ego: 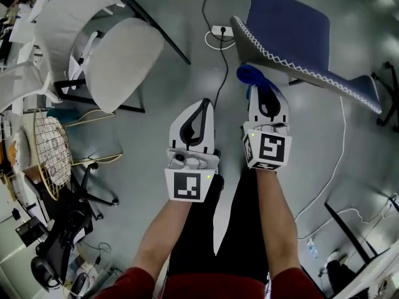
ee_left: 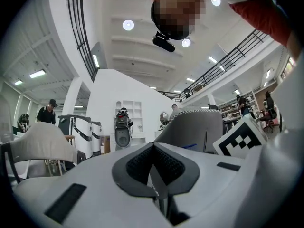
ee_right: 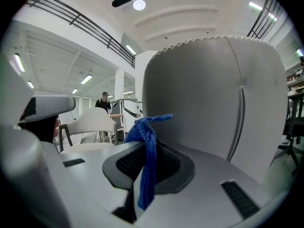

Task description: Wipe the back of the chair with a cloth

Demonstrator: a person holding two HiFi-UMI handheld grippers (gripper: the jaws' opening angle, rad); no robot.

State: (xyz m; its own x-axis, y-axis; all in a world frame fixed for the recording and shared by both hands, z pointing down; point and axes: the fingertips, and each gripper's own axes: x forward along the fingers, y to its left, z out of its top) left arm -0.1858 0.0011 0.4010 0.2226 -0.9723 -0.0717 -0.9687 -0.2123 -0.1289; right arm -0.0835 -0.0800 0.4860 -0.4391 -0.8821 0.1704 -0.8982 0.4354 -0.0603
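Note:
The chair stands at the upper right of the head view, with a blue seat [ego: 293, 23] and a grey back [ego: 280, 60] edged in white stitching. My right gripper [ego: 264, 91] is just short of that back, shut on a blue cloth [ego: 250, 75] that bunches out past its tip. In the right gripper view the cloth [ee_right: 148, 127] hangs pinched between the jaws, and the grey chair back [ee_right: 209, 94] fills the space close ahead. My left gripper [ego: 201, 109] is beside it to the left, shut and empty; in its own view the left gripper [ee_left: 153, 148] has its jaws pressed together.
A white chair [ego: 121, 52] stands at the upper left. A power strip [ego: 221, 30] with a black cable lies on the grey floor behind the grippers. A wire rack [ego: 50, 151] and black office-chair bases crowd the left edge. A person [ee_right: 104, 99] stands far off.

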